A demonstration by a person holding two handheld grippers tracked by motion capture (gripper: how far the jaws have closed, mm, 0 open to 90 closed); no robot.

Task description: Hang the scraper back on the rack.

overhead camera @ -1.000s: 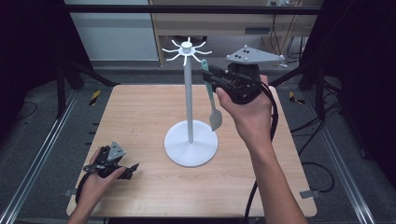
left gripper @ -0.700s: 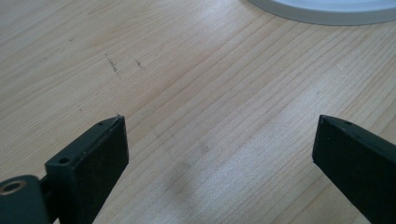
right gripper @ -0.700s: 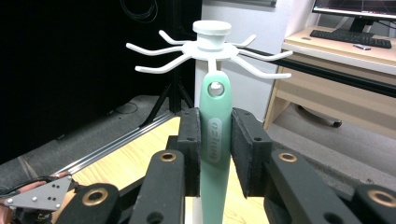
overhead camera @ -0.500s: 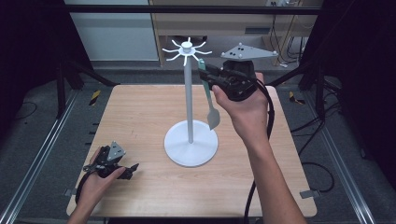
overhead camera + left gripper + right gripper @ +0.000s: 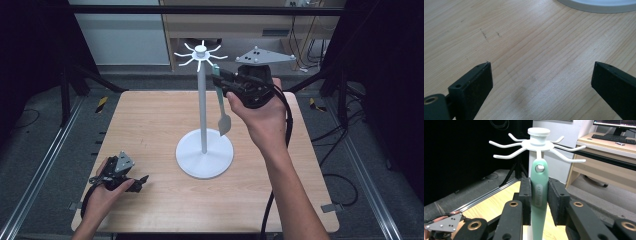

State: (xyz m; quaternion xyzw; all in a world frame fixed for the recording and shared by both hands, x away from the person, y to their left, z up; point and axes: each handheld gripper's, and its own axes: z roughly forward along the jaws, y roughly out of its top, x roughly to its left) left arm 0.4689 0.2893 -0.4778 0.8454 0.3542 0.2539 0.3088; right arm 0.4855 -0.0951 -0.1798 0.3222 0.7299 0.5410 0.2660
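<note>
- While the right gripper [image 5: 539, 202] is clamping the mint-green spatula [image 5: 539, 195] by its handle, the hanging hole is sitting at a hook of the white rack [image 5: 202, 105], whose round base is standing mid-bench.
- The spatula is looking light and stiff in the handle, probably smooth plastic, so it could be slipping; the flat mid-handle is the sound place to hold.
- Its pale blade [image 5: 224, 125] is hanging down beside the rack's thin pole, probably softer and bendy.
- The rack's curved hooks are looking thin, glossy and rigid.
- The left gripper [image 5: 541, 82] is resting near the bench's near left corner, jaws wide and empty over matte wood grain.
</note>
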